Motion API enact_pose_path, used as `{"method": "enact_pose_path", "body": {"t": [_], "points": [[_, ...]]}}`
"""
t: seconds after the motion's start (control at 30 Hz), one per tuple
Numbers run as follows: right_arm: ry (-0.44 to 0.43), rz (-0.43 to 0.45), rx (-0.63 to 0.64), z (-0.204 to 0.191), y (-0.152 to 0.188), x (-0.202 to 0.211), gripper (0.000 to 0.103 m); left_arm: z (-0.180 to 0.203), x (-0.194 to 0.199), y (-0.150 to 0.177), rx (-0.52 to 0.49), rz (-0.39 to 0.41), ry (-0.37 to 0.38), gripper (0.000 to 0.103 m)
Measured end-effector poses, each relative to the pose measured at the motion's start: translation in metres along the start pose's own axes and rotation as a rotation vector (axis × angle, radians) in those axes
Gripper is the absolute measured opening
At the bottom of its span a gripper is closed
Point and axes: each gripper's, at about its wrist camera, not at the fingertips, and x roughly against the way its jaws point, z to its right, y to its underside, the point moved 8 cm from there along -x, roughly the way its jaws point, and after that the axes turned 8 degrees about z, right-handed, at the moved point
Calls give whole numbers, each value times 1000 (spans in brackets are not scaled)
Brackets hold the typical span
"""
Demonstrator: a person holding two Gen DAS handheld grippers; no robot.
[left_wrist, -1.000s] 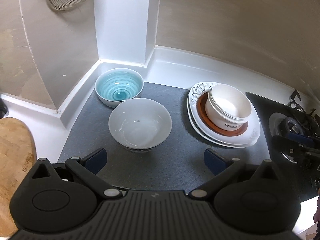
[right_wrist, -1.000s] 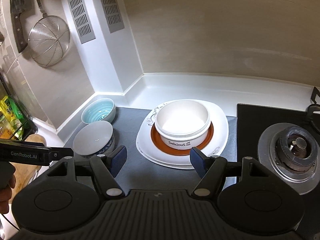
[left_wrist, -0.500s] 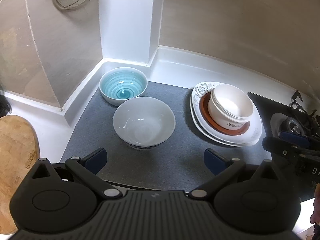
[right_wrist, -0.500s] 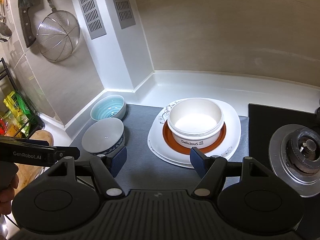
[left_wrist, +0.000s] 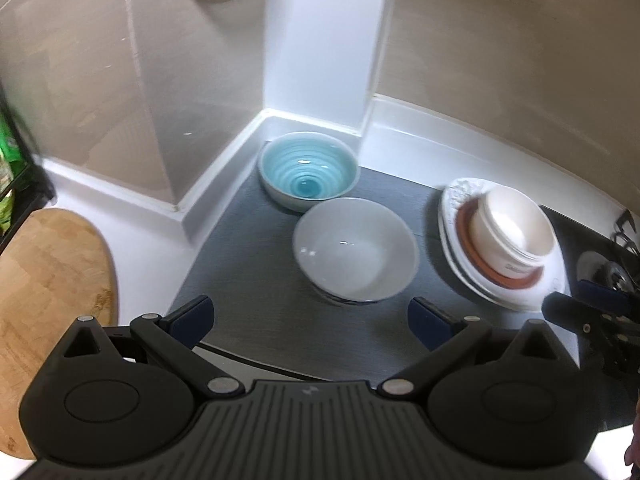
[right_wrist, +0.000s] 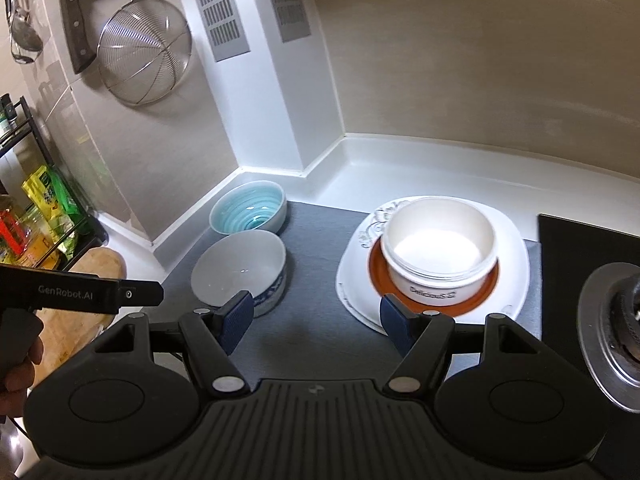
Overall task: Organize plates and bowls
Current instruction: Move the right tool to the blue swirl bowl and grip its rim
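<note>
A blue ribbed bowl [left_wrist: 308, 170] sits in the counter corner on a grey mat [left_wrist: 256, 280]. A white bowl [left_wrist: 356, 248] stands just in front of it. To the right a cream bowl marked "Delicious" [right_wrist: 438, 242] sits on an orange plate [right_wrist: 480, 292], stacked on a white flowered plate [right_wrist: 516, 256]. My left gripper [left_wrist: 310, 318] is open and empty, held back from the white bowl. My right gripper [right_wrist: 316, 320] is open and empty, in front of the plate stack. The blue bowl [right_wrist: 248, 212] and white bowl [right_wrist: 238, 266] also show in the right wrist view.
A wooden cutting board [left_wrist: 44, 280] lies at the left. A gas burner [right_wrist: 616, 324] on a black hob is at the right. A strainer [right_wrist: 144, 50] and a cleaver [right_wrist: 74, 28] hang on the wall. A rack with packets [right_wrist: 36, 216] stands far left.
Both grippers have drawn back and up from the dishes, and both views have swung, so the bowls and plates appear further right. Both stay open. No dish has moved.
</note>
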Motion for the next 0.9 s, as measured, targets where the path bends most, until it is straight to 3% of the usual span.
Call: {"method": "enact_pose_path", "body": {"t": [0.5, 0.7, 0.9], "points": [[-25, -33, 39, -26, -23, -44, 73, -52, -35, -24, 93, 1, -93, 103], [-27, -39, 45, -31, -48, -83, 73, -63, -64, -50, 109, 41, -184, 103], [-30, -57, 42, -34, -75, -133, 73, -72, -104, -67, 147, 24, -212, 103]]}}
